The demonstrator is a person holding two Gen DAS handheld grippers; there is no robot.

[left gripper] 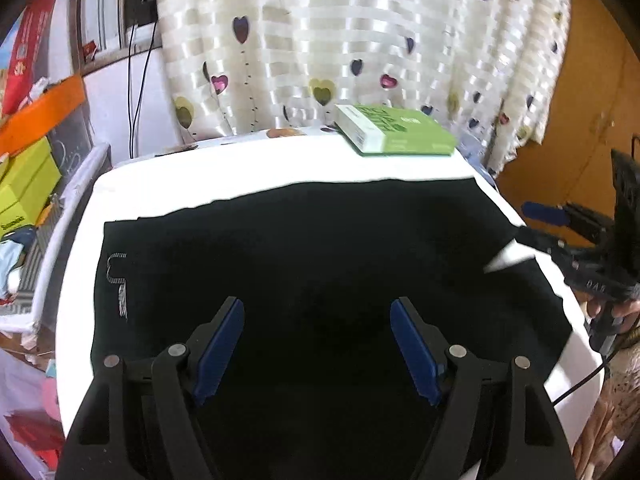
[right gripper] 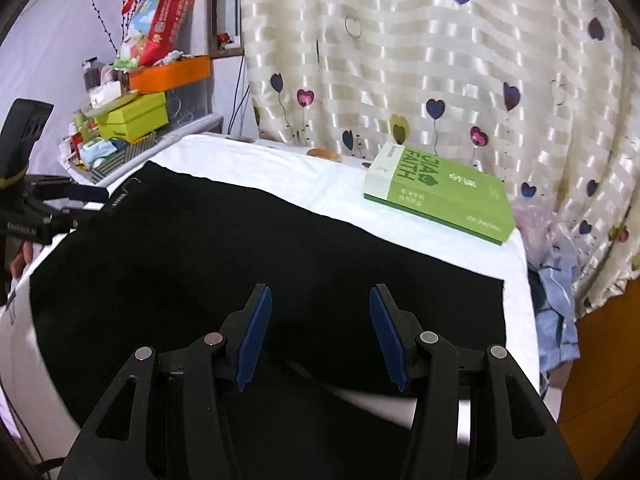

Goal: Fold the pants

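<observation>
Now, through the left wrist camera, we see our left gripper (left gripper: 316, 344) spread wide and holding nothing, hovering above the black pants (left gripper: 320, 264), which lie flat across the white table (left gripper: 240, 168). A green box (left gripper: 394, 130) sits on the table's far side before the heart-patterned curtain (left gripper: 360, 40). Our right gripper (left gripper: 532, 224) shows at the right edge by the pants' corner. From the right wrist camera, that right gripper (right gripper: 320, 336) is also released, fingers parted over the pants (right gripper: 240, 260). The box (right gripper: 440, 194) lies far right, and the left gripper (right gripper: 86, 202) sits at the pants' far left corner.
</observation>
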